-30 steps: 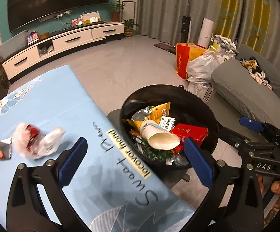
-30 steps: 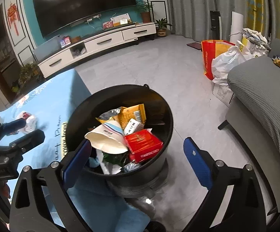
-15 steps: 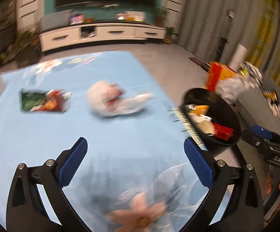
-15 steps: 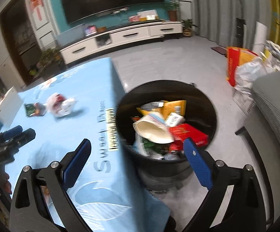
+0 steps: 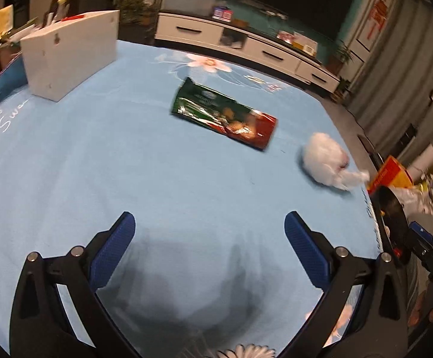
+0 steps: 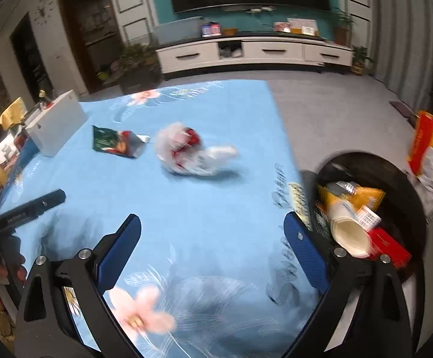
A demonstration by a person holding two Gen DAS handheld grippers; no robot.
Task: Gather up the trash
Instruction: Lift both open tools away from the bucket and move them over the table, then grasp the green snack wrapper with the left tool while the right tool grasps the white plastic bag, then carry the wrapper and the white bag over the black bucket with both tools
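A green and red snack wrapper point(image 5: 225, 113) lies flat on the blue tablecloth point(image 5: 127, 161); it also shows in the right wrist view point(image 6: 116, 141). A crumpled white plastic bag with red inside point(image 5: 327, 164) lies to its right, also seen in the right wrist view point(image 6: 192, 150). The black trash bin point(image 6: 395, 167), holding a paper cup, a red box and wrappers, stands beside the table's right edge. My left gripper point(image 5: 209, 250) is open and empty above the cloth. My right gripper point(image 6: 212, 249) is open and empty, over the table edge near the bin.
A white box point(image 5: 70, 53) stands at the table's back left with clutter beyond it. A white TV cabinet point(image 6: 252, 53) lines the far wall. A red and yellow bag point(image 6: 428, 137) and white plastic bags sit on the floor past the bin.
Both grippers have swung left from over the bin to over the table. The wrapper and white bag now lie ahead of the left gripper. Both stayed open.
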